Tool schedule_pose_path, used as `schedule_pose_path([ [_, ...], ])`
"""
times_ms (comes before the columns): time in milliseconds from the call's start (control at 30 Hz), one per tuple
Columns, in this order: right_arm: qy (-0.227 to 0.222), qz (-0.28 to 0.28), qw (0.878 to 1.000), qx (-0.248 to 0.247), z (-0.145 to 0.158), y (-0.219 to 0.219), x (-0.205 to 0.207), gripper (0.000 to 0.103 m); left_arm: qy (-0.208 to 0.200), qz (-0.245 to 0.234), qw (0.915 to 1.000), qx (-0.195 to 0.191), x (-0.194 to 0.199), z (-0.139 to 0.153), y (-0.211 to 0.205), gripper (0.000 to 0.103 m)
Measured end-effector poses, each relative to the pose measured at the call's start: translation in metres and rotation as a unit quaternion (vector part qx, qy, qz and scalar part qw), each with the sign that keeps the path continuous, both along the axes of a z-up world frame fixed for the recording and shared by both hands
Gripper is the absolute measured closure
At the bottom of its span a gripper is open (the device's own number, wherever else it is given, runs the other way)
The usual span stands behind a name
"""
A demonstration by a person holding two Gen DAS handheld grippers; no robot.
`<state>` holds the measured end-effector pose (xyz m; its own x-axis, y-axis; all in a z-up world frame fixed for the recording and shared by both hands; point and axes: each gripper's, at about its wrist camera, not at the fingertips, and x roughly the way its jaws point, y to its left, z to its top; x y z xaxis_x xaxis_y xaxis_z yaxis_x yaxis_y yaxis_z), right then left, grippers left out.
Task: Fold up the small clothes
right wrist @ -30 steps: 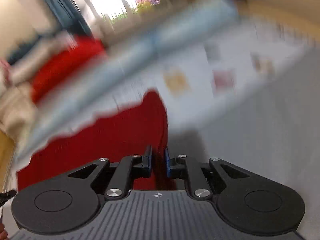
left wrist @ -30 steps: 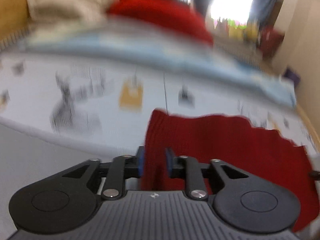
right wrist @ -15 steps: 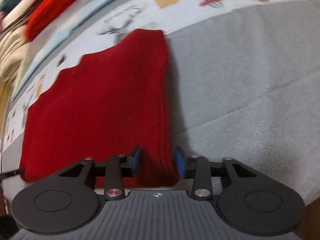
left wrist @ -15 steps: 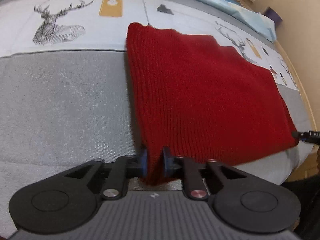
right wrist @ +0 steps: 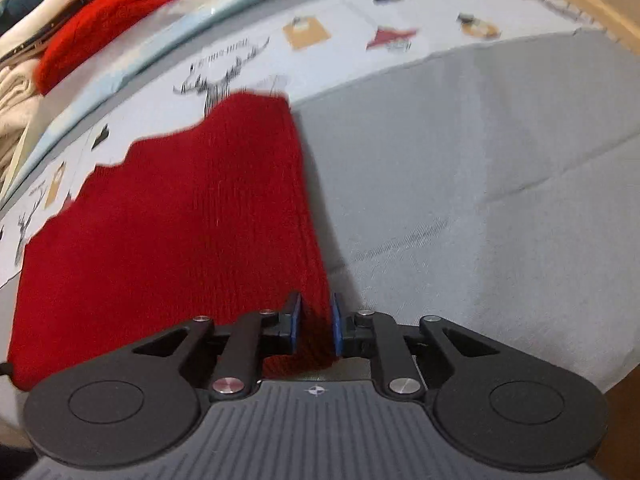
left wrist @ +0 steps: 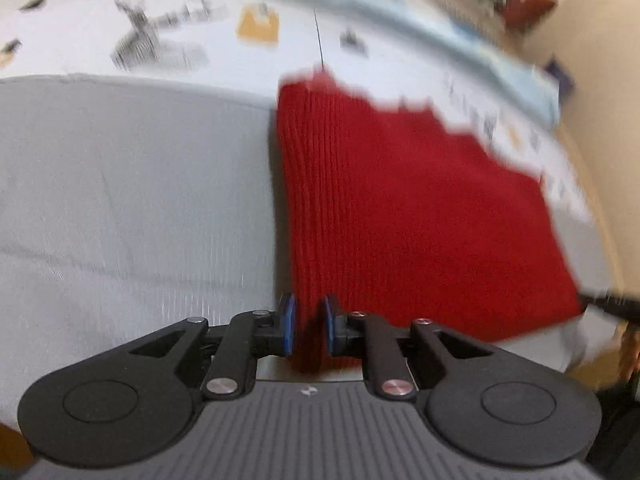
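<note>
A red knitted garment [left wrist: 400,208] lies spread on a grey and printed bed cover [left wrist: 120,200]. My left gripper [left wrist: 308,322] is shut on the garment's near left corner, blue pads pinching the knit. In the right wrist view the same red garment [right wrist: 172,216] stretches to the left, and my right gripper [right wrist: 316,324] is shut on its near right corner. The far edge of the garment has a stepped outline and rests on the printed part of the cover. The left wrist view is blurred.
A heap of other clothes, with a bright red one [right wrist: 108,16] and cream ones [right wrist: 12,96], lies at the far side of the bed. A pale blue sheet [right wrist: 168,40] runs along that side. The bed's wooden edge [right wrist: 592,4] shows at the right.
Both grippers have lowered the red garment onto the cover and pulled back toward the near edge. The right gripper's pads have closed in on the corner since half a second ago.
</note>
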<state>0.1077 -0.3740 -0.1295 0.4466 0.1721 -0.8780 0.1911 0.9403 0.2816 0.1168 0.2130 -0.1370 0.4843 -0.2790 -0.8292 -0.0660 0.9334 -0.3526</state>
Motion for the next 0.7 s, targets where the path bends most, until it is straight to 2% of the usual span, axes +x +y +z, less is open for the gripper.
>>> schedule_pose_path([
  [100,-0.028,-0.011,0.999,-0.009,0.011,0.002,-0.007,0.079,-0.040,0.009,0.9990,-0.015,-0.003,0.015,0.004,0.088],
  [200,-0.023,0.000,1.000,0.004,0.008,0.001,-0.008,0.079,-0.046,-0.024,0.9980,-0.037,0.003,0.016,-0.009,0.087],
  [267,0.016,0.004,1.000,0.003,-0.009,0.002,-0.004,0.079,-0.018,-0.059,0.9980,-0.018,0.003,0.007,-0.025,0.082],
  [333,0.050,0.007,0.999,-0.010,-0.020,0.005,-0.004,0.075,0.020,-0.084,0.9957,0.033,0.006,-0.009,-0.038,0.082],
  [367,0.053,0.007,0.998,-0.012,-0.022,0.006,-0.002,0.076,0.029,-0.092,0.9939,0.053,0.007,-0.015,-0.044,0.082],
  [433,0.047,0.011,0.999,-0.012,-0.019,0.009,-0.002,0.082,0.024,-0.096,0.9930,0.064,0.009,-0.016,-0.050,0.082],
  [500,0.039,0.017,0.999,-0.022,-0.015,0.013,-0.004,0.082,0.016,-0.090,0.9939,0.061,0.008,-0.011,-0.051,0.082],
  [600,0.011,0.008,0.999,-0.033,-0.004,0.015,-0.008,0.081,-0.002,-0.093,0.9931,0.070,0.006,-0.002,-0.054,0.073],
  [700,-0.018,0.014,0.998,-0.064,0.004,0.021,-0.010,0.081,-0.007,-0.104,0.9917,0.075,0.006,0.001,-0.060,0.072],
])
